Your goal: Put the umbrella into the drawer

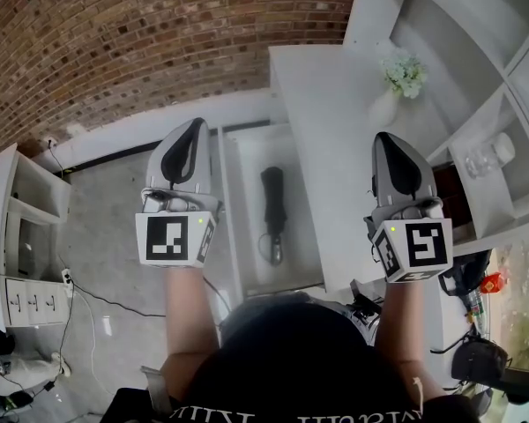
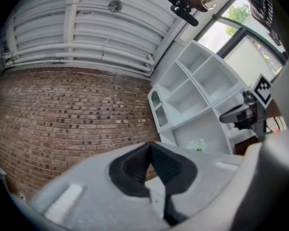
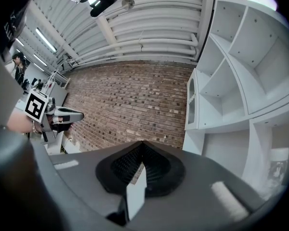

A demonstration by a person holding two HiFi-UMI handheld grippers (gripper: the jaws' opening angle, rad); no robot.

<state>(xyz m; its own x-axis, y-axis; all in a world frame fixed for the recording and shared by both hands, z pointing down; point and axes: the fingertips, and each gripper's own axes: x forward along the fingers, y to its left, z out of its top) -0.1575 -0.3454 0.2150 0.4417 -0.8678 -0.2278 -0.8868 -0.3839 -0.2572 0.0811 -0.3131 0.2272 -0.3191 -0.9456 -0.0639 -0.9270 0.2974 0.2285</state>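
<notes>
A black folded umbrella (image 1: 272,211) lies lengthwise inside the open white drawer (image 1: 232,236), handle end toward me. My left gripper (image 1: 192,130) hovers to the left of the drawer, raised above the floor; its jaws are shut with nothing between them (image 2: 150,148). Over the white desk top, to the right of the drawer, my right gripper (image 1: 390,141) is held with its jaws also shut and empty (image 3: 142,146). Neither gripper touches the umbrella. Both point toward the brick wall.
The white desk top (image 1: 331,130) carries a vase of pale flowers (image 1: 404,73). White shelves (image 1: 489,104) rise at the right, with a glass jar (image 1: 491,155) on one. A low white cabinet (image 1: 22,236) and floor cables (image 1: 106,302) are at the left.
</notes>
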